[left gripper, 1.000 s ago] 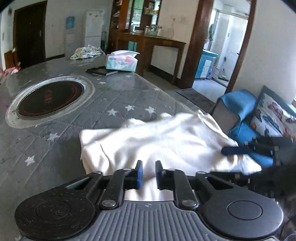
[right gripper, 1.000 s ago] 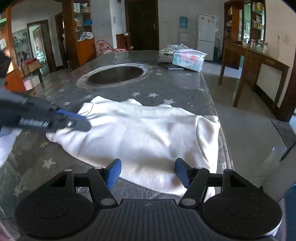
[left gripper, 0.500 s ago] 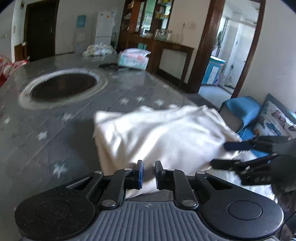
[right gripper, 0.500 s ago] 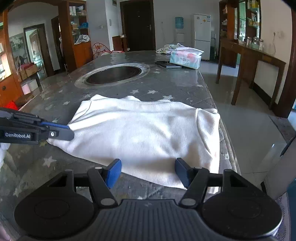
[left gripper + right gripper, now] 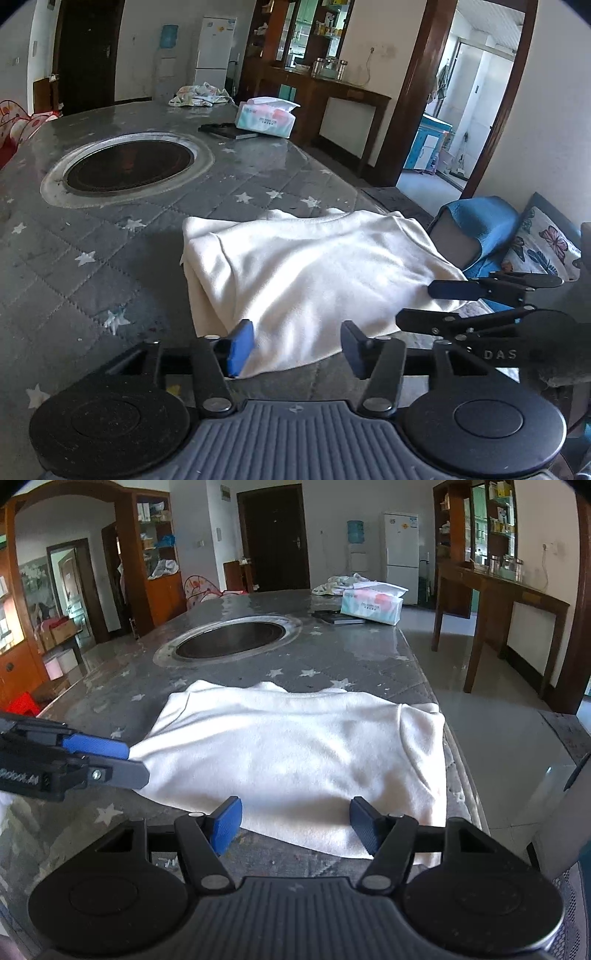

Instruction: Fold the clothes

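A white garment lies folded flat on the grey star-patterned table, with its right side at the table's edge. My left gripper hovers over the garment's near edge with its jaws opening. The cloth shows between the blue pads, but they do not press on it. In the right wrist view the left gripper sits at the left edge of the garment. My right gripper stands open over the near hem with nothing pinched. It also shows in the left wrist view as the right gripper.
A round sunken burner sits mid-table. A tissue box, a flat dark book and a crumpled cloth lie at the far end. A blue-covered seat stands by the table's right edge.
The left gripper's jaws have gone from nearly shut to wide apart. It has slid off the garment's left part toward its edge. The right gripper has stayed put.
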`<state>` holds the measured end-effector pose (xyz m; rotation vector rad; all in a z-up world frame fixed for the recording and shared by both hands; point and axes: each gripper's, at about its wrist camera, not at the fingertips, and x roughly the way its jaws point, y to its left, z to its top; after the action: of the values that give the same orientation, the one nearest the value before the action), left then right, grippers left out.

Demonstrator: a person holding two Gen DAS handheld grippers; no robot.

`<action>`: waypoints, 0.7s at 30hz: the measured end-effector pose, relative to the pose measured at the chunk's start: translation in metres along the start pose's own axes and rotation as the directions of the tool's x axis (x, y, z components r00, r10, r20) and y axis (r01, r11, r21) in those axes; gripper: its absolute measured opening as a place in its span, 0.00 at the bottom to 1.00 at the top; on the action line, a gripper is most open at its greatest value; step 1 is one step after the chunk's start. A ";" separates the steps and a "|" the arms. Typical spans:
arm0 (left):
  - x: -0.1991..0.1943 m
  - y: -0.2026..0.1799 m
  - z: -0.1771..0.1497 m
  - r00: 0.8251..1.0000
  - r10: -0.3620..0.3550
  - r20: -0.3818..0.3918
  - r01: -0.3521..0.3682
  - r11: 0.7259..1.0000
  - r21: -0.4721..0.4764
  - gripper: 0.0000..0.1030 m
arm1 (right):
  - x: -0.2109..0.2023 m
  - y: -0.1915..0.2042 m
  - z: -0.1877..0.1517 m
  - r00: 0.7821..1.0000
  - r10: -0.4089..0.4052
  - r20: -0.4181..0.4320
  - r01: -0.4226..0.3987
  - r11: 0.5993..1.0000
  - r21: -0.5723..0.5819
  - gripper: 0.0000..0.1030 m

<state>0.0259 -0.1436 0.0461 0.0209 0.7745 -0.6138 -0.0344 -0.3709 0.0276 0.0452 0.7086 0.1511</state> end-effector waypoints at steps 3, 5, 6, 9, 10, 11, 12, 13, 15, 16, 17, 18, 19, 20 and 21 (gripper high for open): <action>-0.004 -0.005 -0.004 1.000 0.005 -0.004 -0.005 1.000 0.008 0.67 | -0.002 0.001 -0.001 1.000 0.001 0.007 -0.001 1.000 0.011 0.70; -0.006 -0.007 -0.006 1.000 0.009 -0.009 -0.008 1.000 0.011 0.72 | -0.003 0.002 -0.002 1.000 0.002 0.013 -0.002 1.000 0.020 0.74; -0.008 -0.009 -0.007 1.000 0.010 -0.009 -0.010 1.000 0.013 0.75 | -0.004 0.002 -0.002 1.000 0.002 0.016 -0.002 1.000 0.026 0.75; -0.011 -0.012 -0.011 0.999 0.030 -0.013 -0.029 0.999 0.021 0.80 | -0.006 0.005 -0.004 1.000 0.004 0.026 -0.005 0.999 0.036 0.78; -0.013 -0.013 -0.012 0.999 0.035 -0.015 -0.035 0.999 0.020 0.80 | -0.007 0.005 -0.005 1.000 0.005 0.030 -0.006 0.999 0.039 0.78; -0.014 -0.013 -0.013 0.999 0.037 -0.015 -0.037 0.999 0.019 0.80 | -0.009 0.006 -0.005 0.999 0.006 0.032 -0.008 0.999 0.042 0.78; -0.017 -0.013 -0.015 0.999 0.039 -0.014 -0.039 0.999 0.019 0.81 | -0.010 0.007 -0.006 0.999 0.008 0.035 -0.010 0.999 0.046 0.79; -0.019 -0.013 -0.016 0.999 0.043 -0.012 -0.043 0.999 0.019 0.82 | -0.011 0.008 -0.007 0.999 0.008 0.036 -0.010 0.999 0.050 0.83; -0.025 -0.015 -0.018 0.999 0.053 -0.002 -0.053 0.998 0.022 0.86 | -0.013 0.010 -0.010 0.999 0.005 0.038 -0.007 0.998 0.056 0.86; -0.028 -0.016 -0.019 0.998 0.057 0.005 -0.057 0.998 0.022 0.87 | -0.015 0.011 -0.011 0.999 0.003 0.039 -0.005 0.998 0.057 0.87; -0.032 -0.017 -0.020 0.998 0.059 0.012 -0.059 0.998 0.022 0.89 | -0.017 0.013 -0.011 0.999 0.001 0.040 -0.003 0.998 0.058 0.89; -0.035 -0.018 -0.021 0.998 0.061 0.019 -0.061 0.998 0.024 0.91 | -0.019 0.015 -0.012 0.999 -0.002 0.043 0.000 0.998 0.059 0.90; -0.039 -0.019 -0.022 0.998 0.062 0.028 -0.062 0.998 0.025 0.92 | -0.022 0.017 -0.012 0.999 -0.006 0.049 0.003 0.998 0.057 0.92; -0.042 -0.021 -0.023 0.997 0.063 0.037 -0.064 0.998 0.028 0.95 | -0.026 0.018 -0.013 0.998 -0.013 0.057 0.010 0.998 0.056 0.95; -0.046 -0.023 -0.025 0.997 0.065 0.047 -0.067 0.997 0.032 0.97 | -0.030 0.020 -0.014 0.998 -0.020 0.066 0.017 0.998 0.055 0.96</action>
<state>-0.0280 -0.1327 0.0630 0.0630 0.7160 -0.5625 -0.0683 -0.3556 0.0383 0.0954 0.6469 0.1119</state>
